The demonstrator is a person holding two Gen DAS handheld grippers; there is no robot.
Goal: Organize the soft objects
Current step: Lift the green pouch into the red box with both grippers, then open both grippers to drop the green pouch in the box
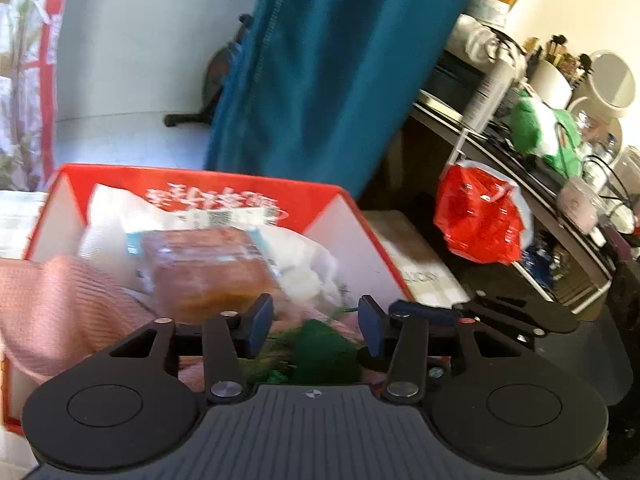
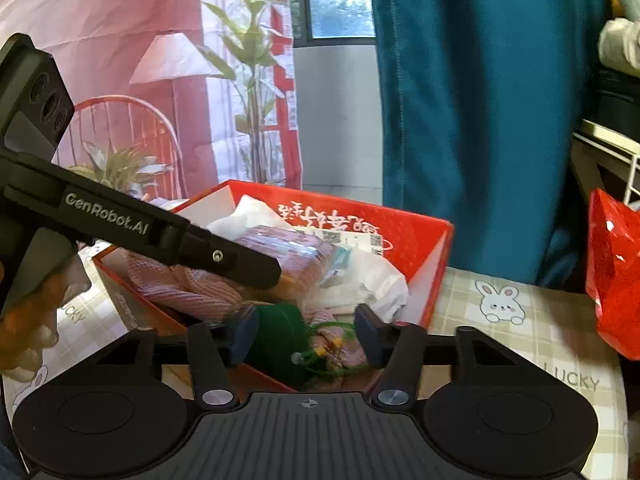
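A red box [image 1: 248,192] [image 2: 400,232] with white inner walls holds a pink knitted cloth [image 1: 52,304] [image 2: 192,292], a wrapped loaf [image 1: 208,272] [image 2: 288,248] and a white plastic bag [image 1: 304,256] [image 2: 372,276]. At its near end lies a dark green soft object [image 1: 324,348] [image 2: 280,340] with green cords. My left gripper [image 1: 316,326] hangs over it, jaws apart, pads not pressing. My right gripper [image 2: 306,334] is open too; its left pad touches the green object, its right pad stands clear. One finger [image 2: 256,266] of the left gripper crosses above the pink cloth.
A teal cloth [image 1: 332,80] [image 2: 480,120] hangs behind the box. A red plastic bag [image 1: 480,220] [image 2: 616,280] hangs at the right by a cluttered shelf [image 1: 532,200] with a green plush [image 1: 544,132]. The box stands on a checked rabbit-print tablecloth [image 2: 500,320]. A hand [image 2: 28,328] shows at left.
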